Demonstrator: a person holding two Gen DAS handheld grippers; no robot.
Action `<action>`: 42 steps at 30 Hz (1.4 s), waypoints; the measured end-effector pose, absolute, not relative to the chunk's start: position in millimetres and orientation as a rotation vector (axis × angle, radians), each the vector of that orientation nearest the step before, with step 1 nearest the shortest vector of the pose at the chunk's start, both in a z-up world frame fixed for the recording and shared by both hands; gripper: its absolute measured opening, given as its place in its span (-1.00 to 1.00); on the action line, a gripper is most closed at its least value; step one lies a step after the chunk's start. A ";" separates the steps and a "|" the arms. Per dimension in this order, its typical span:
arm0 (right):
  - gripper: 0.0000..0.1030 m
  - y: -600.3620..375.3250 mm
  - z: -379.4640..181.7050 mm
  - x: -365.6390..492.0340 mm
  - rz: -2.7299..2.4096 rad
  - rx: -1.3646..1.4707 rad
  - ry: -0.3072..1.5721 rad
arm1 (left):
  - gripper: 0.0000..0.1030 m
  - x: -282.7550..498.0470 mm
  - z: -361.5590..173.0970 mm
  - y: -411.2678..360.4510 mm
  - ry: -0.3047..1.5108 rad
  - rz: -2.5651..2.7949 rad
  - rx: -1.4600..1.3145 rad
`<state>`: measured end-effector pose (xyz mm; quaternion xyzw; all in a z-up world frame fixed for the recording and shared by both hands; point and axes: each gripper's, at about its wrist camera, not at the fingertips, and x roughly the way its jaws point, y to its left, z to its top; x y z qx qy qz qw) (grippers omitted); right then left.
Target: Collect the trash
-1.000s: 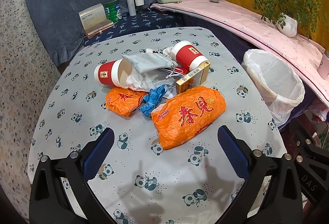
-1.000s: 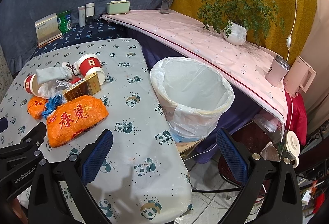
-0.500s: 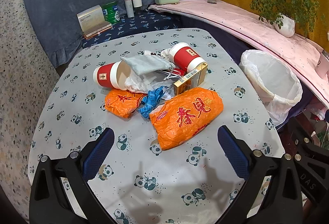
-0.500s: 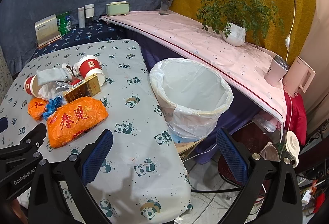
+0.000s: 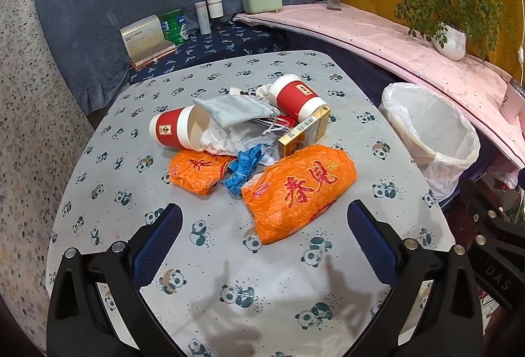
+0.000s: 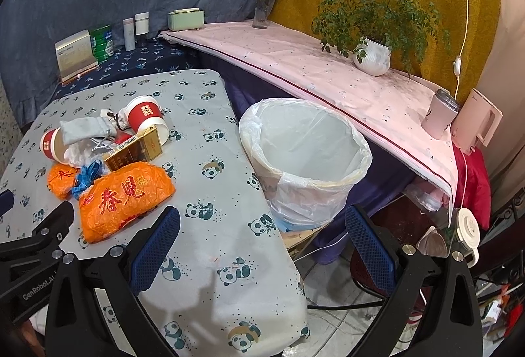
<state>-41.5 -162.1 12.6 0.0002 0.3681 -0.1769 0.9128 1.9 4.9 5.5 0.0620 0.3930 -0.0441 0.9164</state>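
Observation:
A pile of trash lies mid-table: a large orange bag (image 5: pixel 300 191) (image 6: pixel 124 196), a small orange bag (image 5: pixel 197 170), blue tape (image 5: pixel 244 168), two red paper cups (image 5: pixel 174 130) (image 5: pixel 297 98), a grey pouch (image 5: pixel 234 111), white crumpled plastic (image 5: pixel 223 139) and a gold carton (image 5: pixel 303 132). A white-lined bin (image 6: pixel 306 160) (image 5: pixel 430 132) stands off the table's right edge. My left gripper (image 5: pixel 264 244) is open and empty, above the table just short of the large orange bag. My right gripper (image 6: pixel 262 245) is open and empty, over the table's right edge near the bin.
The table (image 5: pixel 229 285) has a panda-print cloth. Behind it a dark shelf holds a box (image 5: pixel 144 39), a green can (image 5: pixel 174 26) and bottles (image 5: pixel 210 12). A pink-covered ledge (image 6: pixel 328 75) carries a potted plant (image 6: pixel 374 55), a vase (image 6: pixel 262 9), a cup and a kettle.
Both grippers have drawn back and risen slightly, so the trash pile and bin sit a little farther off. Nothing on the table has moved.

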 end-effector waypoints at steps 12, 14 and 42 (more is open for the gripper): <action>0.87 -128.5 -5.0 -17.6 -0.301 0.013 0.779 | 0.87 40.3 -21.2 89.3 0.871 0.001 0.038; 0.87 -118.9 -7.4 -11.9 -0.290 -0.001 0.779 | 0.87 48.6 -27.2 101.7 0.896 0.013 0.006; 0.61 -98.1 -18.1 70.2 -0.212 0.013 0.811 | -0.32 162.8 -20.2 52.4 0.964 -0.161 -0.055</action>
